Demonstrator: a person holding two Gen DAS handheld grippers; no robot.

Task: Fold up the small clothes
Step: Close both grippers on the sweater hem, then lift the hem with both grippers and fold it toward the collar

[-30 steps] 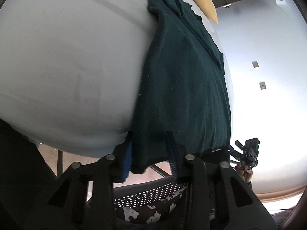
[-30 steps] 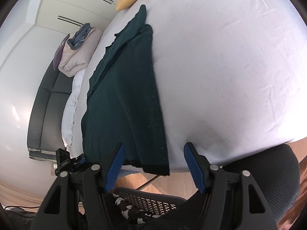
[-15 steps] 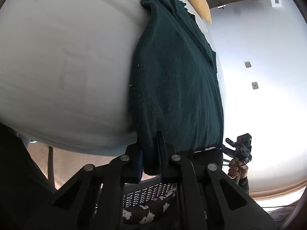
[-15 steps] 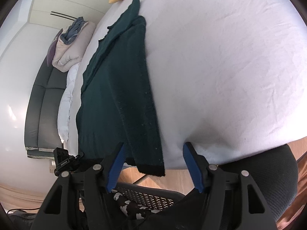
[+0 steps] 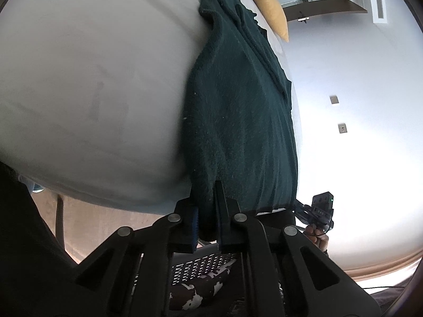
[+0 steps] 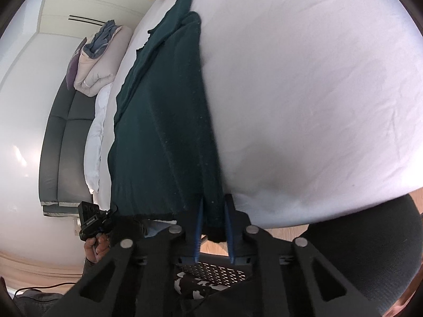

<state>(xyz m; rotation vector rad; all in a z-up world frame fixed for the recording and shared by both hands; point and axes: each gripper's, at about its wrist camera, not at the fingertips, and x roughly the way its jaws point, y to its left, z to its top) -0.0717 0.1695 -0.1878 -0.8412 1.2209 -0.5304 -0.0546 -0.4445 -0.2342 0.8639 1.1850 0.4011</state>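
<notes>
Fingers (image 5: 219, 206) over white bedsheet (image 5: 92, 79)

Bright daylight is filling both views, washing the wall (image 5: 357, 132) right of the left claw (image 5: 207, 222) to near white. The white bed (image 6: 304, 92) is glaring beyond the right claw (image 6: 213, 227), with a soft shadow lying just ahead of it. Fisheye distortion is bulging the bed and darkening the corners. Both claws' frames are showing as dim, near-black silhouettes.
</notes>
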